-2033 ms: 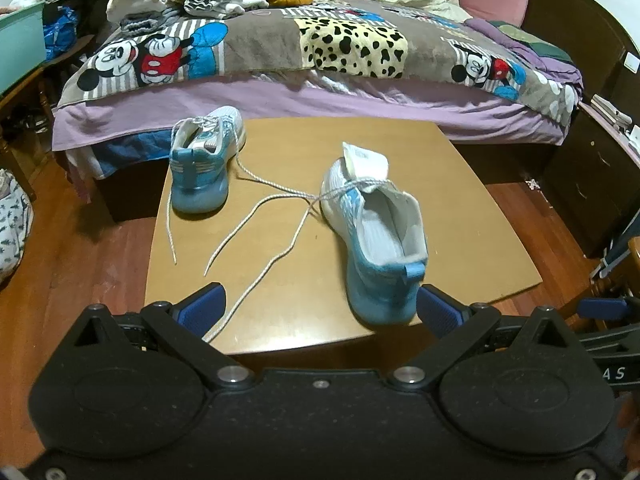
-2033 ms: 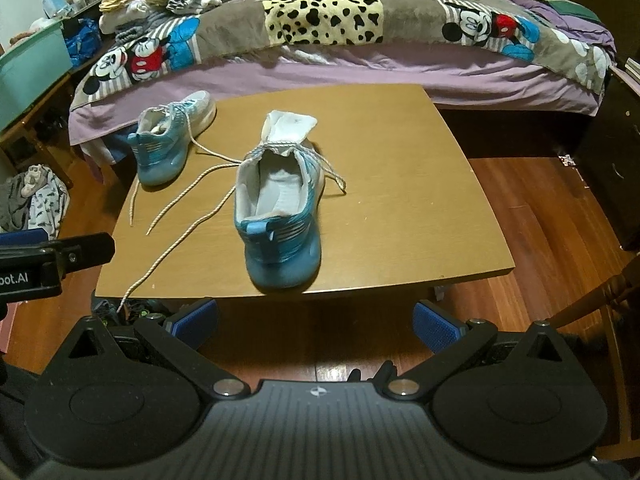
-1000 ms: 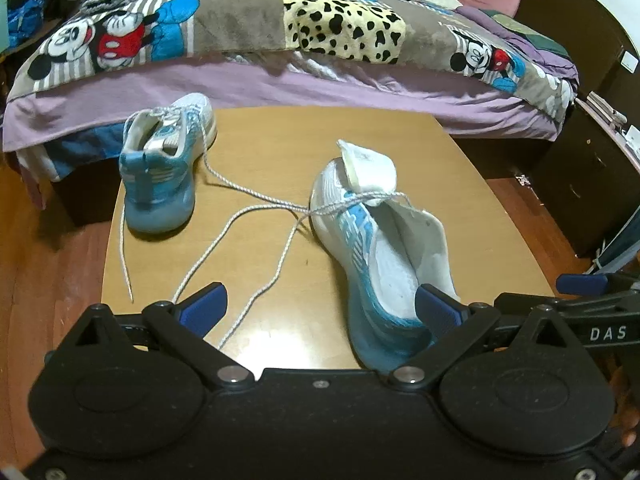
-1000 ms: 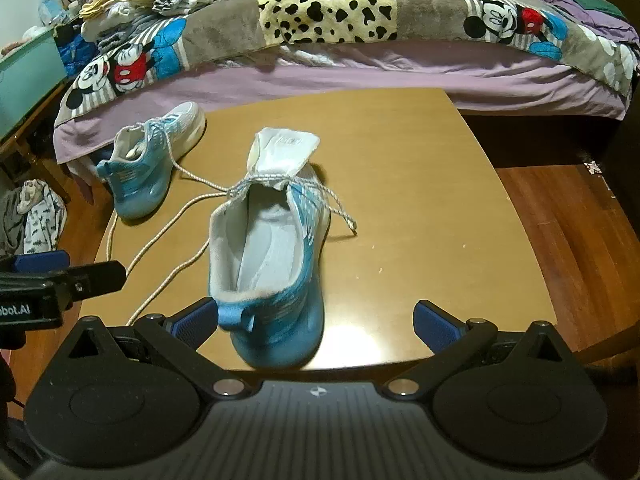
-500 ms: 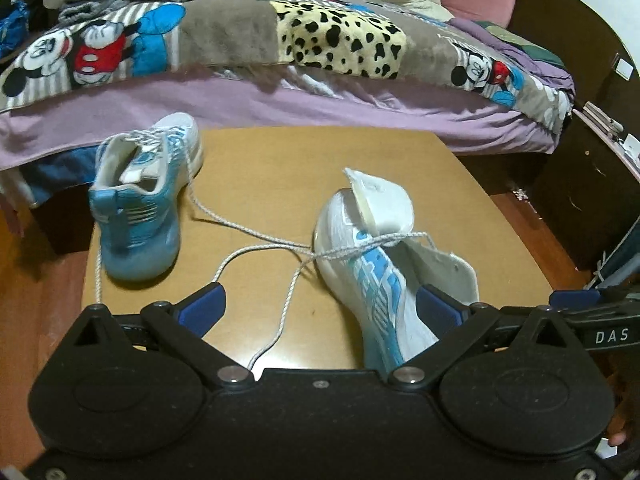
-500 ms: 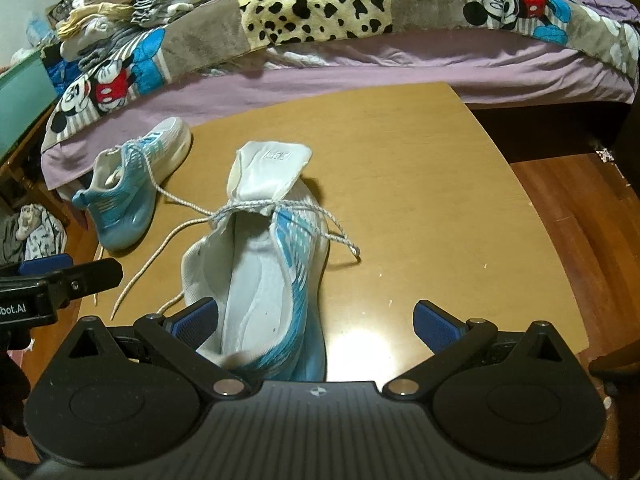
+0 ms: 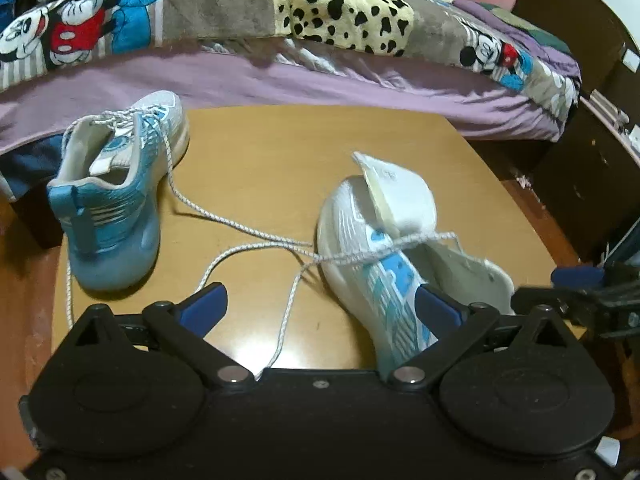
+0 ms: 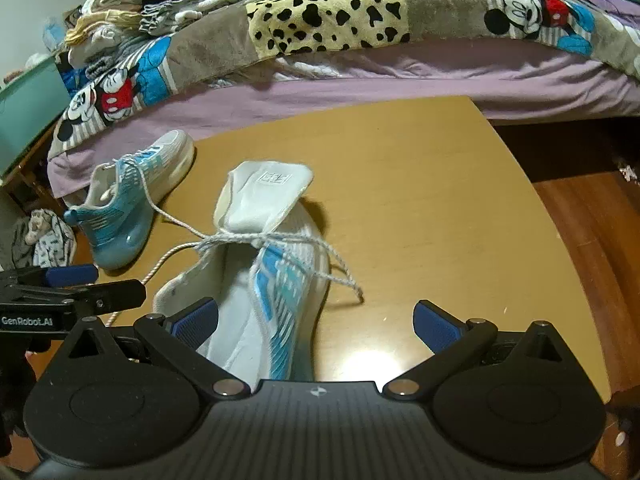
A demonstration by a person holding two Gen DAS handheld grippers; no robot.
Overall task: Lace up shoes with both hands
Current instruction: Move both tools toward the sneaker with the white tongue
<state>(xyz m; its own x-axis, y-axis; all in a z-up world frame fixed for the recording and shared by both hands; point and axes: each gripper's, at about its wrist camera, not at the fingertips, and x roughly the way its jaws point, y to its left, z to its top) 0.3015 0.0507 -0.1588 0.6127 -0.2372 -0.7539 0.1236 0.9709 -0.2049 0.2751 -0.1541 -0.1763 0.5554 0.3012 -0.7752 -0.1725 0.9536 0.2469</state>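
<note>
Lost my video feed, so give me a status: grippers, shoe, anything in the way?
Left gripper open, right gripper open, both empty. Near shoe on table, tongue up, laces loose. Second shoe off left; nothing blocking.

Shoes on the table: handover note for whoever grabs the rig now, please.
Left gripper: open, empty, low over the table, lace ends running beneath it.
Right gripper: open, empty, over the near shoe heel.
Near shoe: mid-table, tongue flipped up, lace only crossing the opening, ends trailing both sides.
Far shoe: left side near the bed, laced but loose, ends trailing.
Done: nothing gripped yet.
Left: take both lace ends and lace the near shoe.
</note>
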